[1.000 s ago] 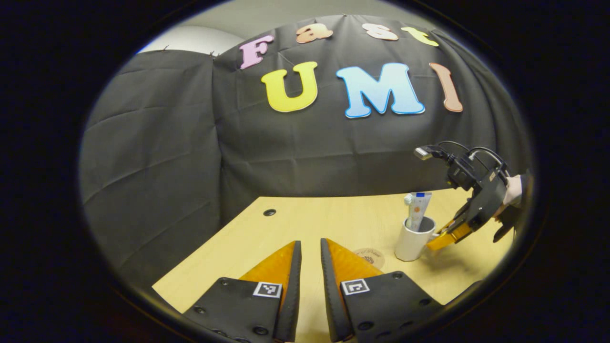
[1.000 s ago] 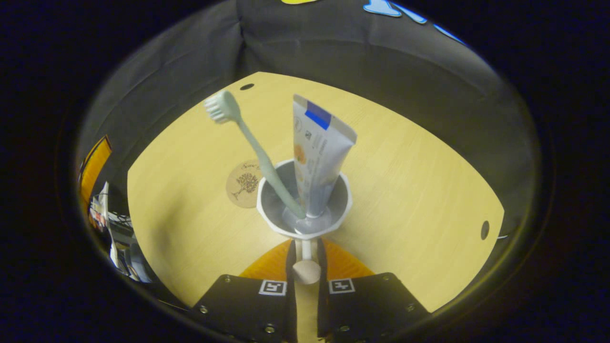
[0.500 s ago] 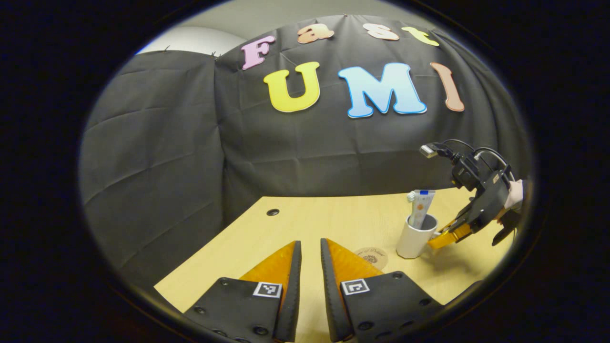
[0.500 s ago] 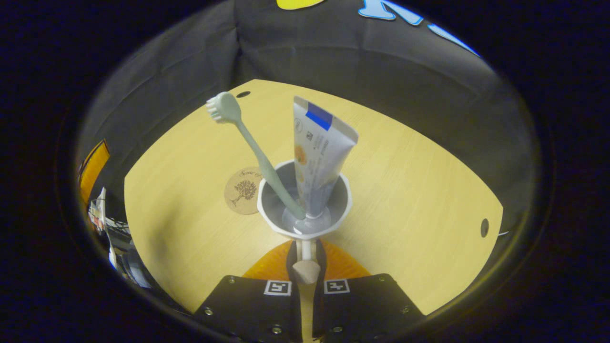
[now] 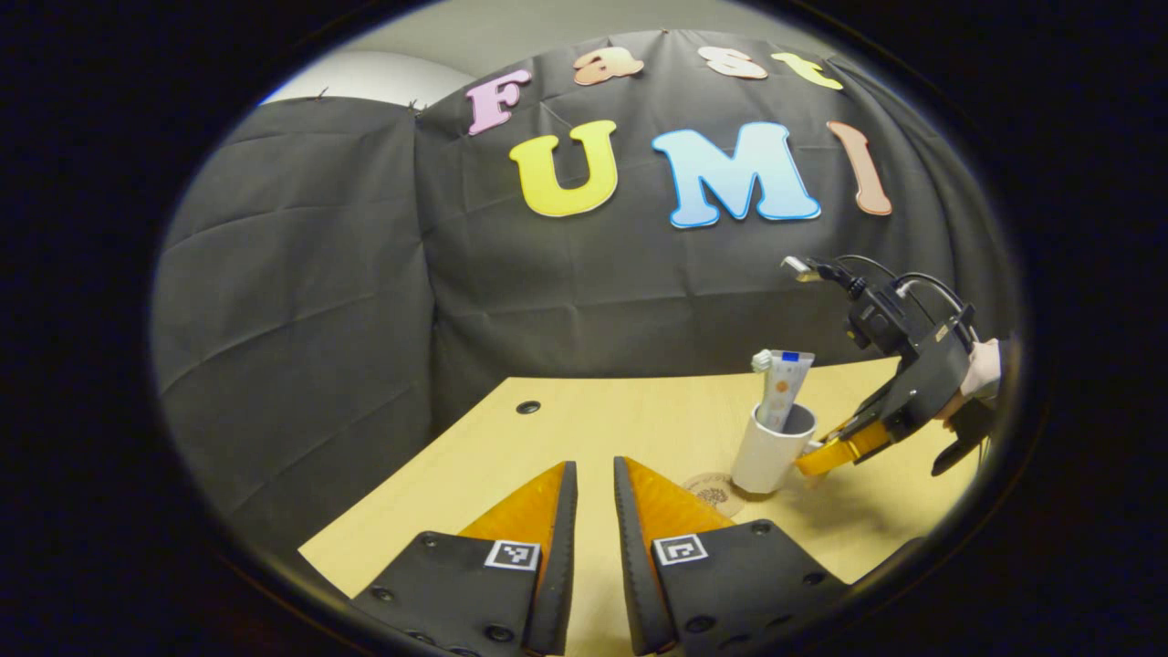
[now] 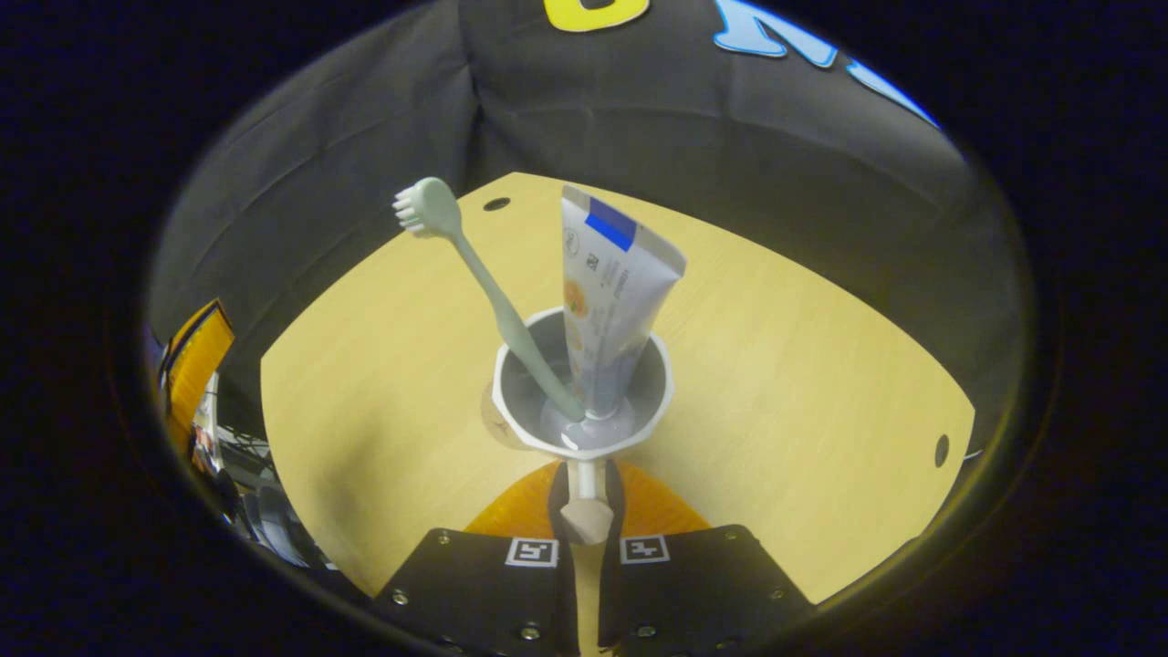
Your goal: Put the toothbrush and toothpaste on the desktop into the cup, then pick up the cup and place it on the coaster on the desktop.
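White cup (image 6: 584, 401) held by its handle (image 6: 584, 479), which is clamped between the closed fingers of the right gripper (image 6: 584, 511). The cup stands upright over the wooden desktop (image 6: 776, 365), covering most of the round coaster (image 5: 710, 488); whether it touches the coaster cannot be told. Inside the cup, the toothbrush (image 6: 474, 274) leans left, head up, beside the upright toothpaste (image 6: 607, 301). The left gripper (image 5: 595, 529) hovers near the coaster, jaws nearly closed and gripping nothing.
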`<act>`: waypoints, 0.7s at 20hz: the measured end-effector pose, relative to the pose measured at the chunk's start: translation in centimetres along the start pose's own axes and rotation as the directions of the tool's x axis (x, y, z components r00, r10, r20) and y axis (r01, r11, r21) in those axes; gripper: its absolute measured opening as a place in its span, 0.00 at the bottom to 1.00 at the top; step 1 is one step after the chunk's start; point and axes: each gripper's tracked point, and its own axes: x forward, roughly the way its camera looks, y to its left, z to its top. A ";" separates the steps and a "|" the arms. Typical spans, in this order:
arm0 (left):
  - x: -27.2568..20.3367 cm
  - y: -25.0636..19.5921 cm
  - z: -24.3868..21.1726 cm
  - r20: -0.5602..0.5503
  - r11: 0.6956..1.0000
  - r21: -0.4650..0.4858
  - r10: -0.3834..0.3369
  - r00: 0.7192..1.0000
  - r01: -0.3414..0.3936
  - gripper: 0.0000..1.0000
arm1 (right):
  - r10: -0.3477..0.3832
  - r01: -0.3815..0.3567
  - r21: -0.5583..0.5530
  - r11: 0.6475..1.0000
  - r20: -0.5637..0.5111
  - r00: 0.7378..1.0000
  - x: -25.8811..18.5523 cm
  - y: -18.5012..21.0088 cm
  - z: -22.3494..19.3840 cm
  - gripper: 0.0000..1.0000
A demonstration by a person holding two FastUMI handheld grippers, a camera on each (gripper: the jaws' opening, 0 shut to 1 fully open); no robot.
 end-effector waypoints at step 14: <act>-1.0 4.8 -1.2 -0.018 0.998 -0.022 0.062 0.998 -0.062 0.41 | 0.024 -0.026 -0.055 0.998 -0.038 0.999 -0.5 -0.6 -0.1 0.10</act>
